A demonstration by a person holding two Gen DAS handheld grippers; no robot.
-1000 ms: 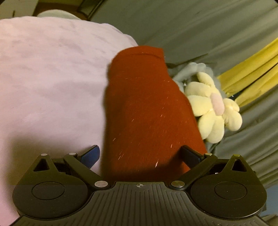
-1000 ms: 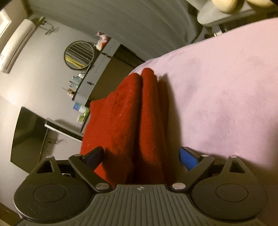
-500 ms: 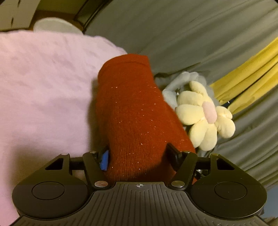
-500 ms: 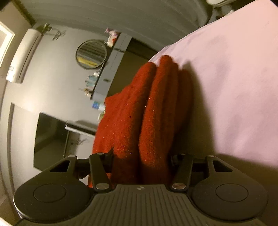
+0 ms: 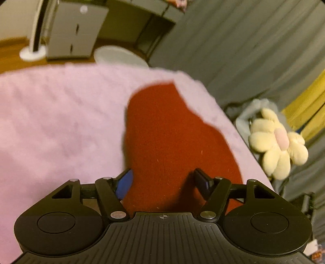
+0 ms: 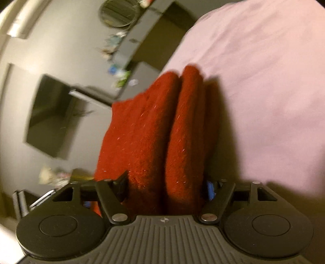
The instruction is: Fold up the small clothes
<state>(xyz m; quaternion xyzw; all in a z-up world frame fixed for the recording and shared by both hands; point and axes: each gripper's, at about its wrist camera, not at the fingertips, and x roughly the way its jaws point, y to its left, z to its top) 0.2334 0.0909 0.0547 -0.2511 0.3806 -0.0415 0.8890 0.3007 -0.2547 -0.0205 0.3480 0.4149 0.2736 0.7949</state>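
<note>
Left gripper: jaws opening, red cloth between them. Right gripper: jaws opening, pads against bunched cloth.

Pink blanket, centre to nine o'clock. Cream flower plush, three o'clock. Grey curtain, one o'clock. Round mirror, twelve o'clock. Dark screen, nine o'clock.

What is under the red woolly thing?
A fluffy pink blanket lies under the red knit garment and spreads out past it. Whatever is under the blanket is covered. Both grippers' jaws are opening, with the garment between them.
</note>
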